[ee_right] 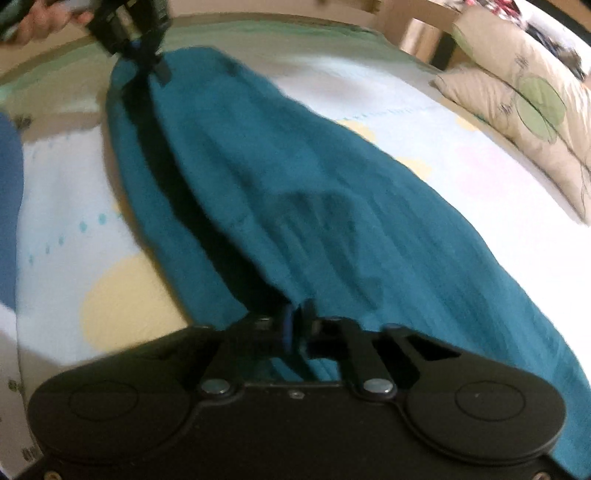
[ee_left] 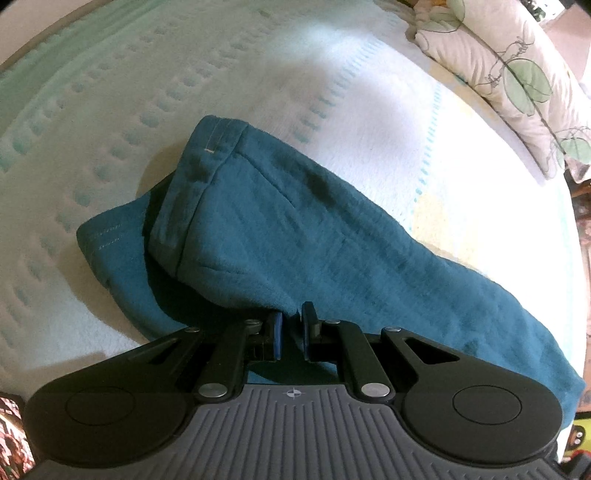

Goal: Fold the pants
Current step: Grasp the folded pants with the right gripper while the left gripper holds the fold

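Teal pants [ee_left: 280,221] lie on a pale bedspread [ee_left: 258,74], with one hemmed leg end folded over the other at the far left. My left gripper [ee_left: 291,325] is shut on a lifted edge of the fabric, which bunches between its blue pads. In the right wrist view the pants [ee_right: 295,184] stretch away as a long strip. My right gripper [ee_right: 297,321] is shut on the near edge of the cloth. The left gripper [ee_right: 147,70], held by a hand [ee_right: 44,22], pinches the far end at the upper left.
A leaf-print pillow [ee_left: 517,74] lies at the bed's upper right, also seen as the pillow [ee_right: 524,103]. The bed's edge [ee_left: 55,44] curves along the upper left. A blue sleeve or trouser leg [ee_right: 9,203] stands at the left of the right wrist view.
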Tool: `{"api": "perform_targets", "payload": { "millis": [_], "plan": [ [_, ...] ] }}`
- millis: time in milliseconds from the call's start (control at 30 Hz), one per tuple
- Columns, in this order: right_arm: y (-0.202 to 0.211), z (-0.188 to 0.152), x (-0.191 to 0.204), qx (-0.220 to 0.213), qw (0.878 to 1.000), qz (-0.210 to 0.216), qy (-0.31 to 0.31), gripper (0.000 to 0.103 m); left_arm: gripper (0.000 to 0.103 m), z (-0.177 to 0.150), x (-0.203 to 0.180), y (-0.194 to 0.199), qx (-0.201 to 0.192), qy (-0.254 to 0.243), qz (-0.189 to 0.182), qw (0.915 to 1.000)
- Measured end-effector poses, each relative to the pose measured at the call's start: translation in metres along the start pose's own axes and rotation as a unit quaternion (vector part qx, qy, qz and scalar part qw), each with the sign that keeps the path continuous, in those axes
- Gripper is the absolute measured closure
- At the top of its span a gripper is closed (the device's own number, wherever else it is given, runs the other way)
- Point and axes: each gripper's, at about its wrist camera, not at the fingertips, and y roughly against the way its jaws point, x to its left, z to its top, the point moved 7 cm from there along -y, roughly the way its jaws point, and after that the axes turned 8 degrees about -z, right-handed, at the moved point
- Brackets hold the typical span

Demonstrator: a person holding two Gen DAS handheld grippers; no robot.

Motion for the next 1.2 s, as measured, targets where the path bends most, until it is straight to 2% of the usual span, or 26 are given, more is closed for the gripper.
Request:
{"api": "perform_targets", "payload": {
  "millis": [133, 267, 467, 533, 633, 833, 1067, 1200],
  "plan": [
    [0.024, 0.008, -0.017, -0.017, 0.998, 0.017, -0.051, 0.096, 0.093, 0.001, -0.005, 0.011, -0.002, -0.016, -0.003, 0.9999],
    [0.046, 0.01, -0.013, -0.022, 0.997, 0.043, -0.059, 0.096, 0.093, -0.007, -0.003, 0.022, 0.003, -0.035, 0.003, 0.9994],
    [0.022, -0.007, 0.006, 0.017, 0.997, 0.056, -0.046, 0.095, 0.093, -0.023, 0.012, 0.001, 0.04, -0.036, 0.031, 0.9981],
    [0.012, -0.009, 0.004, 0.028, 0.997, 0.059, -0.049, 0.095, 0.091, -0.026, 0.014, -0.009, 0.051, -0.048, 0.052, 0.9962],
    [0.009, -0.009, 0.006, 0.029, 0.997, 0.057, -0.042, 0.094, 0.091, -0.031, 0.015, -0.017, 0.064, -0.065, 0.069, 0.9934],
    [0.012, -0.011, 0.007, 0.028, 0.997, 0.062, -0.042, 0.092, 0.091, -0.037, 0.019, -0.016, 0.071, -0.067, 0.074, 0.9925],
    [0.014, -0.011, 0.006, 0.023, 0.997, 0.065, -0.045, 0.092, 0.091, -0.039, 0.038, -0.002, 0.061, -0.043, 0.105, 0.9916],
    [0.013, -0.014, 0.005, 0.024, 0.996, 0.068, -0.045, 0.092, 0.091, -0.038, 0.032, 0.023, 0.019, -0.049, 0.123, 0.9911]
  ]
}}
